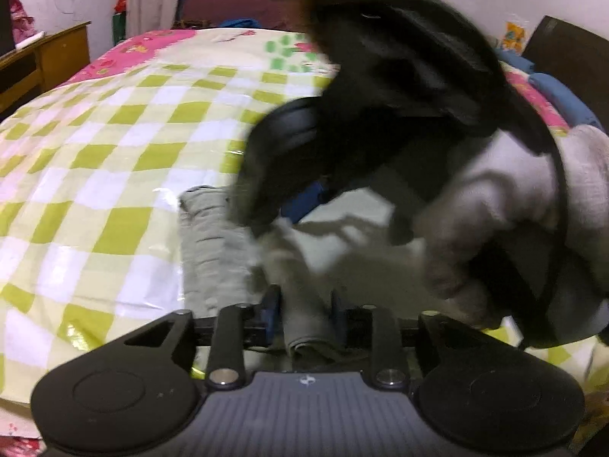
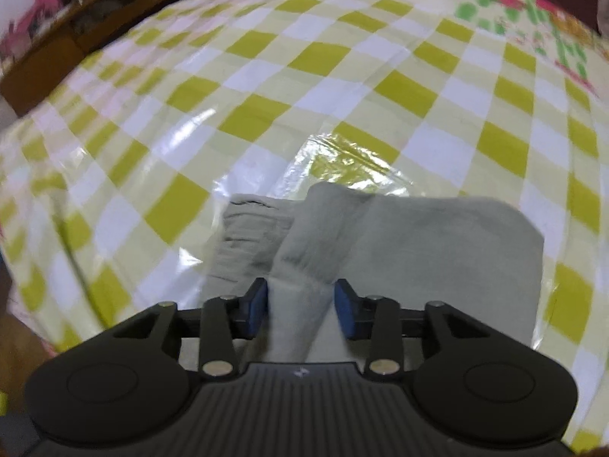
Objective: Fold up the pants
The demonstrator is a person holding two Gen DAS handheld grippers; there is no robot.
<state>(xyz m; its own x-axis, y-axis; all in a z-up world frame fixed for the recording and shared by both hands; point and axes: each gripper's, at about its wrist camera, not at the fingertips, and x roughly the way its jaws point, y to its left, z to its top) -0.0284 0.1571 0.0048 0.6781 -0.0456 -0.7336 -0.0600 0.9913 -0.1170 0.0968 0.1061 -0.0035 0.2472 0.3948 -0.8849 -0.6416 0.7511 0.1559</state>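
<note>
Grey-green pants (image 2: 437, 251) lie folded on the checkered bed cover, with the ribbed waistband (image 1: 213, 251) at their left end. My right gripper (image 2: 300, 304) is shut on a raised fold of the pants, and its blue pads (image 2: 257, 304) press the cloth from both sides. In the left wrist view the right gripper (image 1: 266, 224) appears as a blurred black shape that reaches down onto the cloth, held by a hand in a grey sleeve (image 1: 533, 205). My left gripper (image 1: 304, 308) is open, with a loose strip of the pants lying between its pads.
A shiny green-and-white checkered sheet (image 2: 304, 87) covers the bed, with a pink patterned blanket (image 1: 125, 53) at the far end. A wooden desk (image 1: 45, 57) stands to the left. Blue clothes (image 1: 552, 91) and a dark headboard (image 1: 571, 49) are at the right.
</note>
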